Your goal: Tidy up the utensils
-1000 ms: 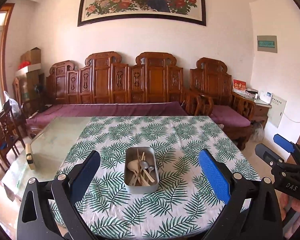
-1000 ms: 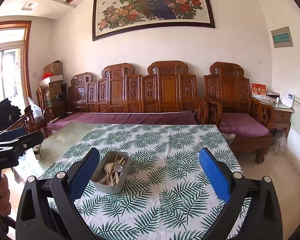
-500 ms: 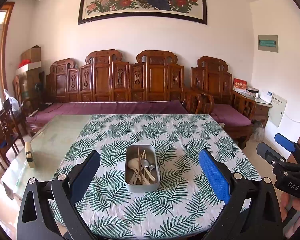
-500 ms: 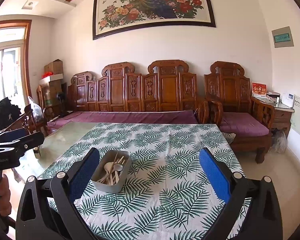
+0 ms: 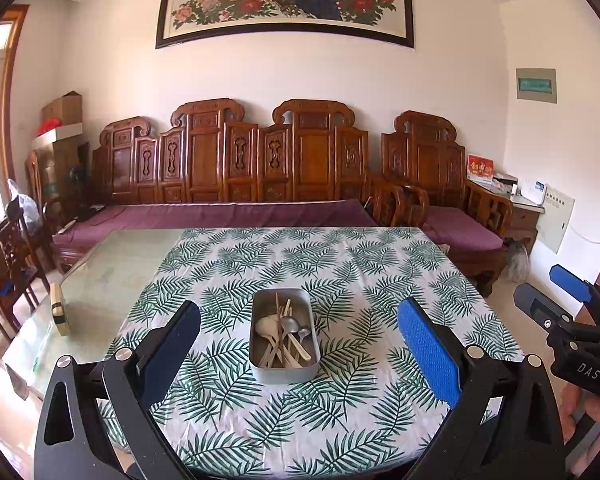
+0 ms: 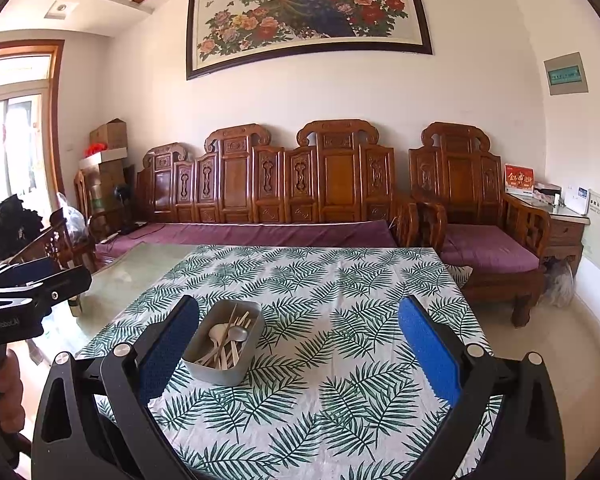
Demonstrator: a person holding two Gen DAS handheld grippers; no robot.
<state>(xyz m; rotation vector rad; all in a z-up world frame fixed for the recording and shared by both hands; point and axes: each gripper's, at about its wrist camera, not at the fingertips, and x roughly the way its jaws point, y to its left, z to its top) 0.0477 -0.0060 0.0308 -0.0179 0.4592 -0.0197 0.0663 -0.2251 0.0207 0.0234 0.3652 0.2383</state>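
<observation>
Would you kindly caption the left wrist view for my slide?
Open left gripper faces a metal tin of spoons and chopsticks on a leaf-print tablecloth.

Glass-topped table (image 5: 112,276) under leaf-print cloth (image 5: 340,264) (metal utensil tin (image 5: 285,372) at centre)

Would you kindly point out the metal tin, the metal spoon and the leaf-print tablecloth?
metal tin (image 5: 285,372): left wrist view, near outer wall.
metal spoon (image 5: 289,324): left wrist view, its bowl.
leaf-print tablecloth (image 6: 352,292): right wrist view, bare patch right of the tin.
</observation>
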